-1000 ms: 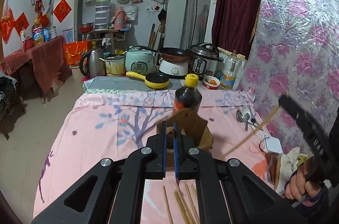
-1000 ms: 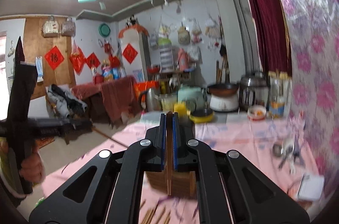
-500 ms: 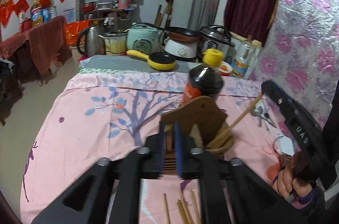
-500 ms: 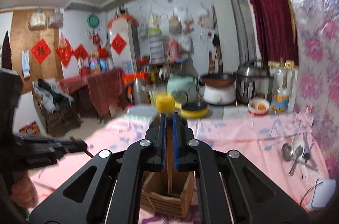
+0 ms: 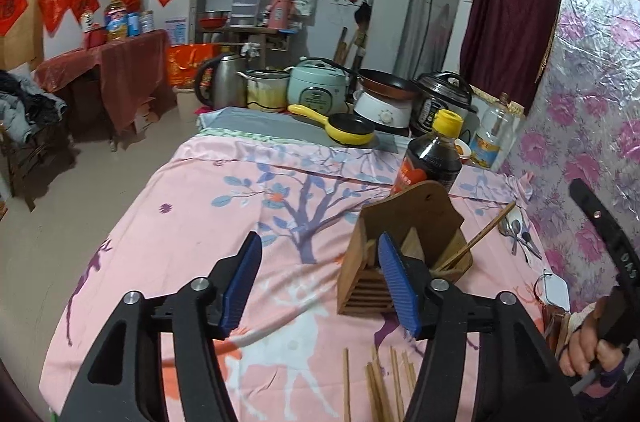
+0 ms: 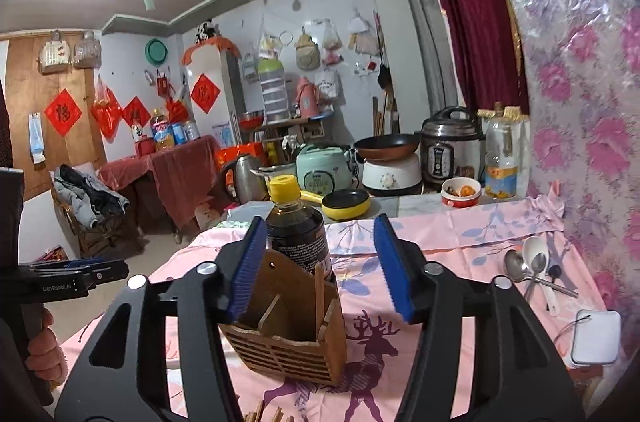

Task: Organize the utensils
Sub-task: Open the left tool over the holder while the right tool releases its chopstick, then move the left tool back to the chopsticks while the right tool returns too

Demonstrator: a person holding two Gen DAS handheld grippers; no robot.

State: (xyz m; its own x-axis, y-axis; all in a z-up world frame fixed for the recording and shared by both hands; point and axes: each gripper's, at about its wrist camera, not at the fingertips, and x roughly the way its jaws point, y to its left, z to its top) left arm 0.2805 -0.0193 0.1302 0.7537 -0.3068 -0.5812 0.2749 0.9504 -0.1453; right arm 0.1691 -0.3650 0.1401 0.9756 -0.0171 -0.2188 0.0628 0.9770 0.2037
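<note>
Both tools (image 5: 320,282) (image 6: 316,268) opened, chopsticks (image 6: 319,298) dropped into holder (image 6: 296,334).

Legible in white on the left gripper's (image 6: 86,268) black body: "GenRobot.AI". Partly readable on the right gripper's (image 5: 624,258) curved black arm: "DAS". Red diamond wall papers (image 6: 63,112) carry a single Chinese character each. Bottle labels too small to read.

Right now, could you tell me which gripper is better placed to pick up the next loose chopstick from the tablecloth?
Probably the left gripper: it is open, and the loose chopsticks lie just below its fingers. The right gripper, also open, faces the wooden holder, with chopsticks barely in view.
</note>
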